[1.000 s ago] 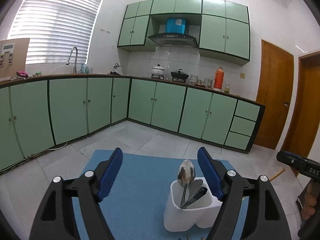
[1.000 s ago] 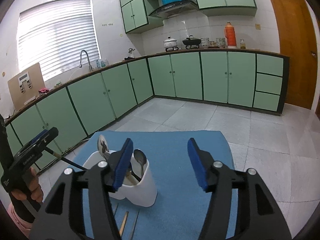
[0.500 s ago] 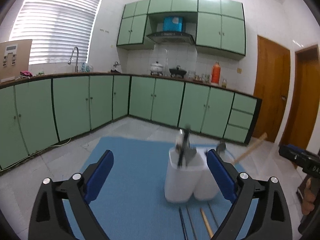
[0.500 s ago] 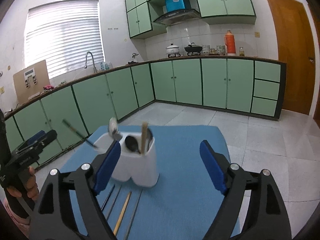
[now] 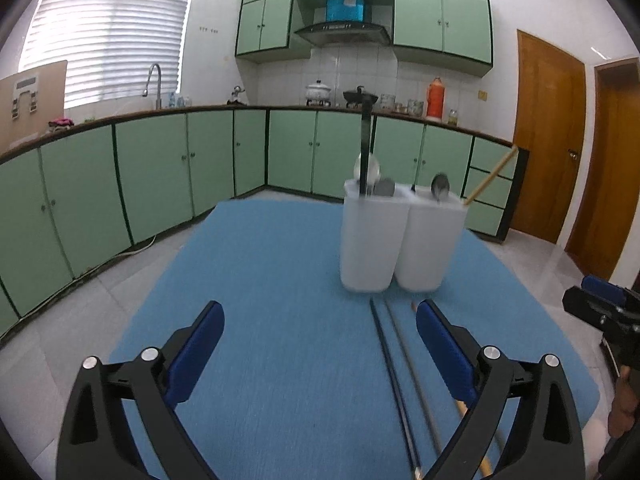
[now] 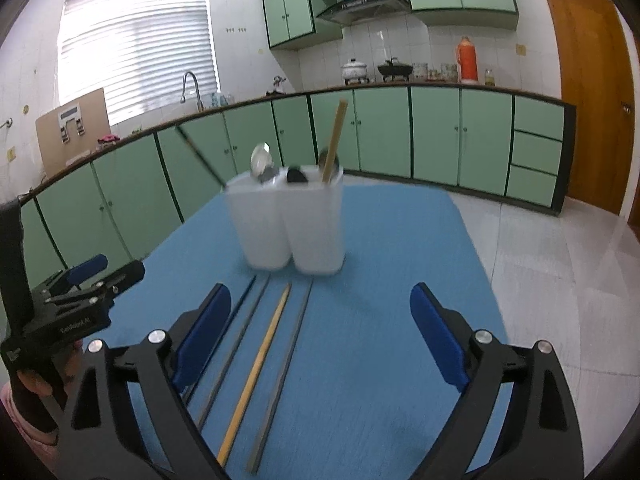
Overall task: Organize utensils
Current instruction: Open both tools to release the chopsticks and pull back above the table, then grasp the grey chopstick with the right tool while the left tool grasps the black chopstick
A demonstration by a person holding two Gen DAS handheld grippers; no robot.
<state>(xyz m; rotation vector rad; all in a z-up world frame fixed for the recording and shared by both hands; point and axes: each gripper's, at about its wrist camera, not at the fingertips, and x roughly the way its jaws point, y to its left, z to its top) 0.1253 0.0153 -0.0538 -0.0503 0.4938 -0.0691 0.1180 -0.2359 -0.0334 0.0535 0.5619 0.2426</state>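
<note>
Presently I hold both tools spread and empty above the near end of the blue mat. My left gripper has its blue pads wide apart, nothing between them; my right gripper stands likewise, gripping nothing.

Just beyond the fingertips, four loose chopsticks lie lengthwise on the mat, running from near to far: a black chopstick at the left, a grey chopstick beside it, a wooden chopstick in the middle, and a second grey chopstick at the right. They lie close together, roughly parallel, their far tips just short of the holder.

Farther out stands the white utensil holder, upright, with two compartments. Its left compartment carries a spoon and a dark chopstick leaning left; its right compartment carries a wooden chopstick in the holder and another spoon, partly hidden.

Judged from this layout, the task is partly done: spoons and two sticks are stowed, four sticks remain. Motion blur softens the holder.

Green cabinets line the far wall.
</note>
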